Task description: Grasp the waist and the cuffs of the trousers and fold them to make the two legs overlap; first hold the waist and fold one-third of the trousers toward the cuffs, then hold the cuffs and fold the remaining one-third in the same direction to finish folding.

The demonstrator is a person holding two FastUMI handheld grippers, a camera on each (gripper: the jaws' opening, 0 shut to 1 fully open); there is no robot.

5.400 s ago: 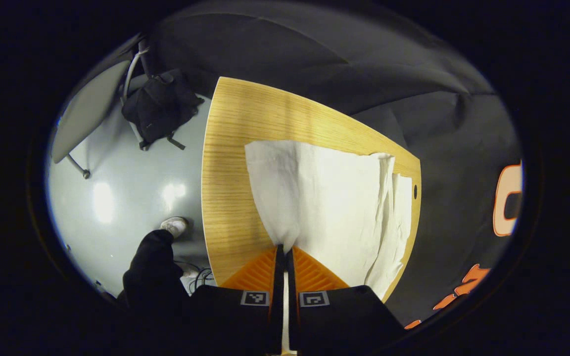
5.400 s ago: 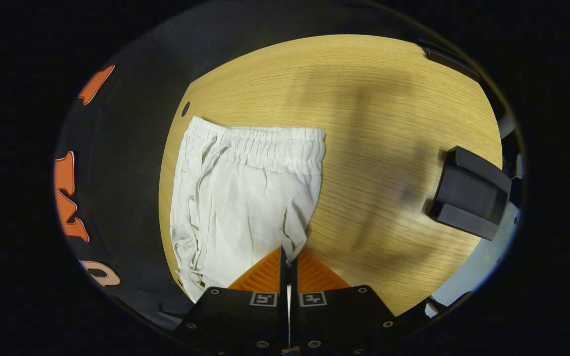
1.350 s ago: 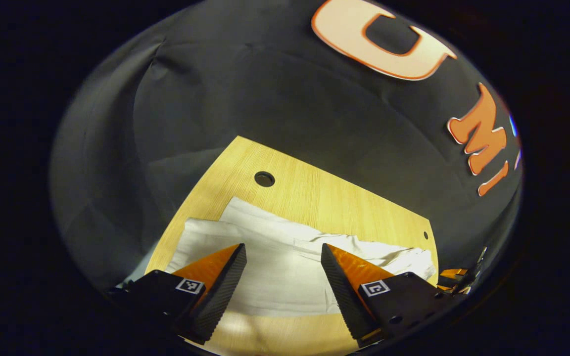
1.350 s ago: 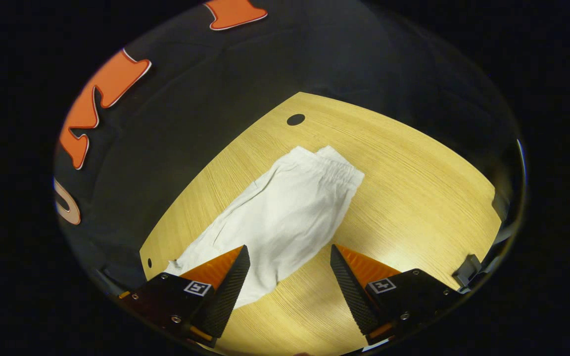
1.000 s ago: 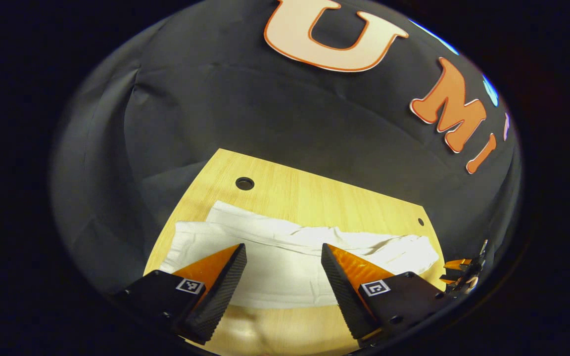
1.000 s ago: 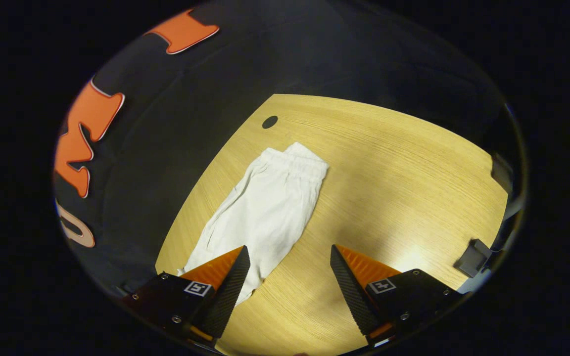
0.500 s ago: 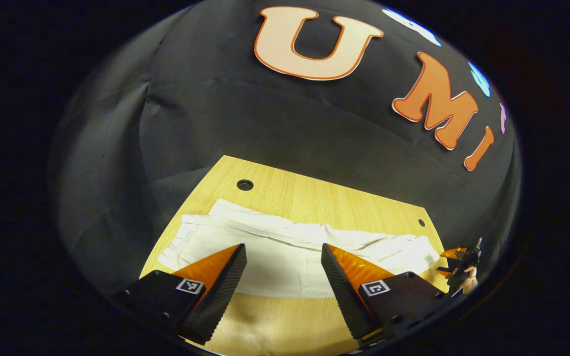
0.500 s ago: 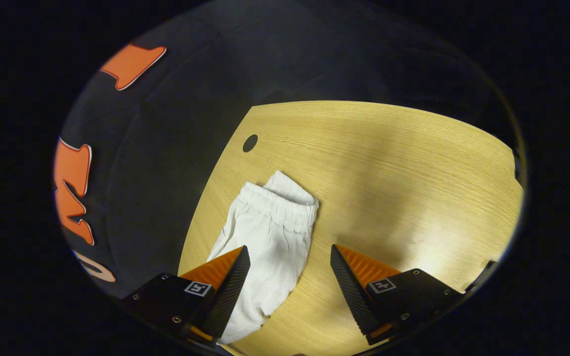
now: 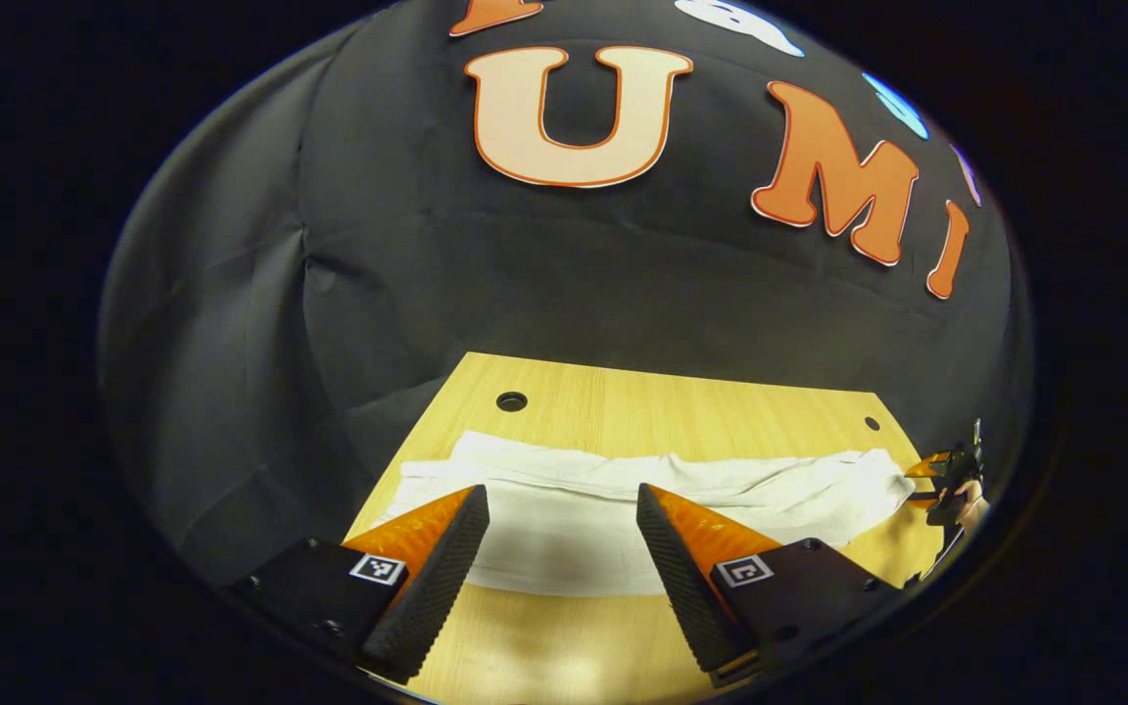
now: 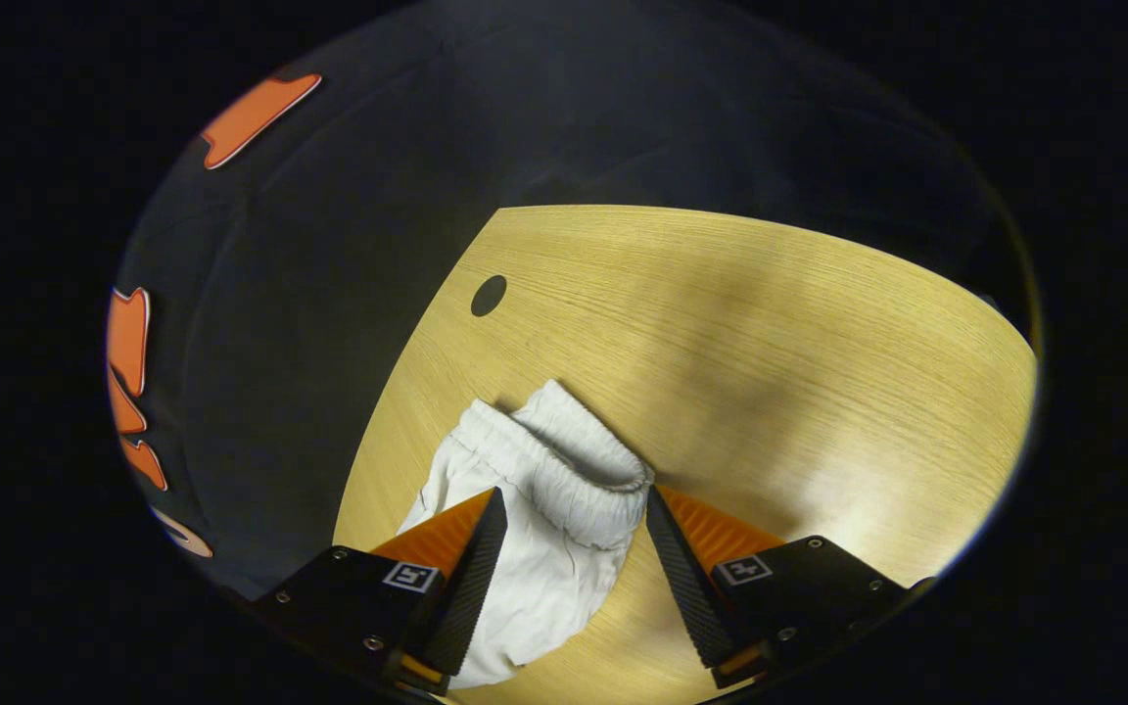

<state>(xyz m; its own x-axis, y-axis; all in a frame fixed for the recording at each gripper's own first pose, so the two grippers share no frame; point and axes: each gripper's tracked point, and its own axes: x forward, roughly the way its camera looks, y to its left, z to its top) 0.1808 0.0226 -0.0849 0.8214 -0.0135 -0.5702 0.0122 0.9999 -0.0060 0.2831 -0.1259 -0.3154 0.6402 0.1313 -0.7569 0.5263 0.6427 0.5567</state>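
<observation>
White trousers lie flat along the far side of the wooden table, legs overlapped. The left gripper hangs over the leg part, fingers apart. The right gripper has its 2 fingers apart on either side of the waistband.

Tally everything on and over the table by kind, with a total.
White trousers: 1
Wooden table: 1
Grippers: 2, left gripper and right gripper
Round holes in the tabletop: 2
Total: 6
</observation>
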